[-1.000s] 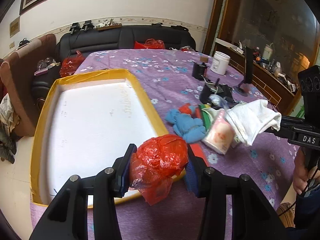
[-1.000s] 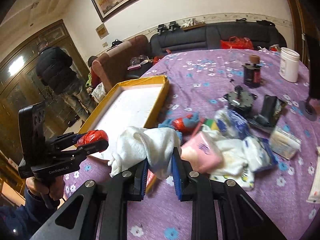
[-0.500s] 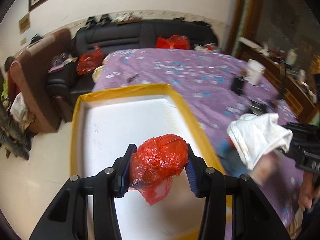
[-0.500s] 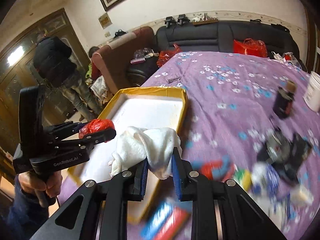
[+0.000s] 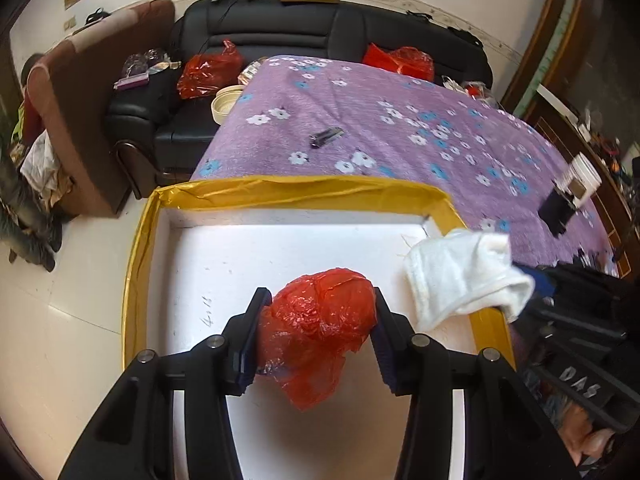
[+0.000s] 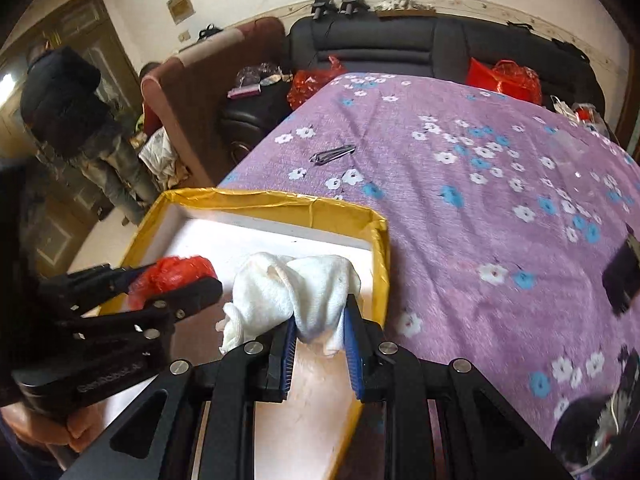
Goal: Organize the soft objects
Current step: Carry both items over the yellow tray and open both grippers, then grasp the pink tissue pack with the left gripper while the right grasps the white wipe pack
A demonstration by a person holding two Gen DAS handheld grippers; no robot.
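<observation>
My left gripper is shut on a crumpled red plastic bag and holds it over the white floor of a shallow yellow-rimmed box. My right gripper is shut on a white towel and holds it over the box's right side, near its yellow rim. In the left wrist view the towel hangs to the right of the bag. In the right wrist view the left gripper with the red bag is to the left of the towel.
The box sits at the corner of a table with a purple flowered cloth. A small dark clip lies on the cloth beyond the box. A white jar and a dark item stand at right. Sofas lie behind.
Both grippers have moved left, from above the pile of objects on the cloth to above the box, each still holding its item. The pile has left both views.
</observation>
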